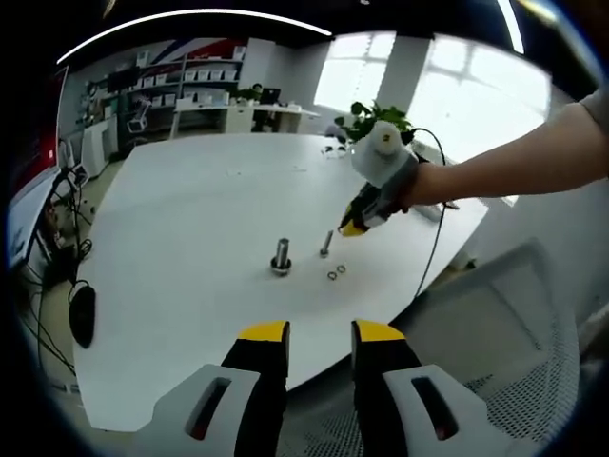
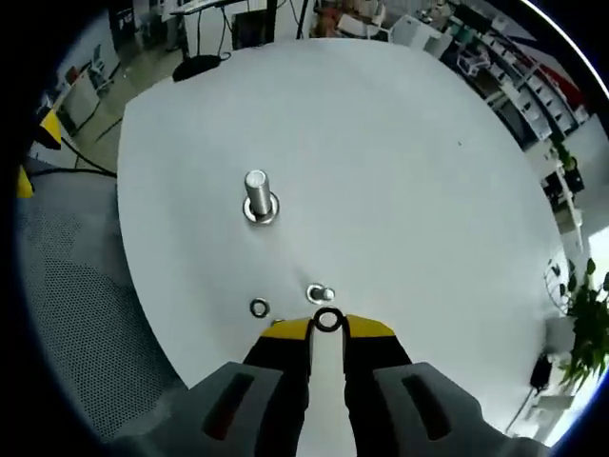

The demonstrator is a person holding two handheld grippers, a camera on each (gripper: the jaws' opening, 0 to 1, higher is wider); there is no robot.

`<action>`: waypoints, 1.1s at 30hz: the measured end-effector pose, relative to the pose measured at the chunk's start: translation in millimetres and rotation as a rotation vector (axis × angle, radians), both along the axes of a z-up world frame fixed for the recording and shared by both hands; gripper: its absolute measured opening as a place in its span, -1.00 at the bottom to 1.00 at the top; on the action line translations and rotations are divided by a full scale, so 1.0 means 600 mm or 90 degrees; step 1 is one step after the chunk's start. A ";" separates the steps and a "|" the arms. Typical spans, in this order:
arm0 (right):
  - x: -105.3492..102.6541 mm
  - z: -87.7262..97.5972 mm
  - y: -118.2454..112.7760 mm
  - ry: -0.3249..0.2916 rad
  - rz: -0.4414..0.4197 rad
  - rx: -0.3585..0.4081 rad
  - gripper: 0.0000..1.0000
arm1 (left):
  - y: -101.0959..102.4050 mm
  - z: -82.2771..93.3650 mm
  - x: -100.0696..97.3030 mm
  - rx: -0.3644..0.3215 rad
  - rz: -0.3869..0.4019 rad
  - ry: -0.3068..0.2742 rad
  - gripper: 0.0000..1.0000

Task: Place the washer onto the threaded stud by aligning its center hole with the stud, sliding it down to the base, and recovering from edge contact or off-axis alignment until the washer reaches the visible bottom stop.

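White and broad, the table (image 1: 190,219) took up the middle of an open office, with shelving and desks behind it, bright windows and a potted plant (image 1: 373,119) at its far edge. A mesh chair (image 1: 519,314) stood just off the table's near side in the left gripper view.

On the table stood two upright metal pieces: a thick threaded stud (image 2: 257,195) with a collar at its base, and a thinner bolt (image 1: 326,242) near it. Two loose rings (image 1: 336,274) lay flat on the surface just beside the bolt; in the right gripper view one (image 2: 259,307) sat apart and the other (image 2: 319,293) seemed to lie against something small, though I could not tell what.

A person's arm (image 1: 514,162) reached in, carrying the right gripper (image 1: 354,227) above the bolt and rings. Its yellow-tipped jaws stood close together, pinching a washer (image 2: 327,321) upright between the tips, well short of the stud.

The left gripper (image 1: 319,335) hung back above the near table edge, its jaws parted with nothing between them.
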State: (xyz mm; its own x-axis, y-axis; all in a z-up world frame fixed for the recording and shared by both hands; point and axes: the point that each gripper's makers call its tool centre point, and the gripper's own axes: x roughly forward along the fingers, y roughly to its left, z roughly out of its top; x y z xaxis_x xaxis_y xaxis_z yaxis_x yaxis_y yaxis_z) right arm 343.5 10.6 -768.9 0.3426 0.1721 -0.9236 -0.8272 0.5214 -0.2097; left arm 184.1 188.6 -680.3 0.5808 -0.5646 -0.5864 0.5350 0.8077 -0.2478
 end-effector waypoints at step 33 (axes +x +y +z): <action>0.017 -0.046 0.017 0.029 0.031 -0.026 -0.73 | 0.002 -0.002 0.001 0.004 0.005 0.003 -0.53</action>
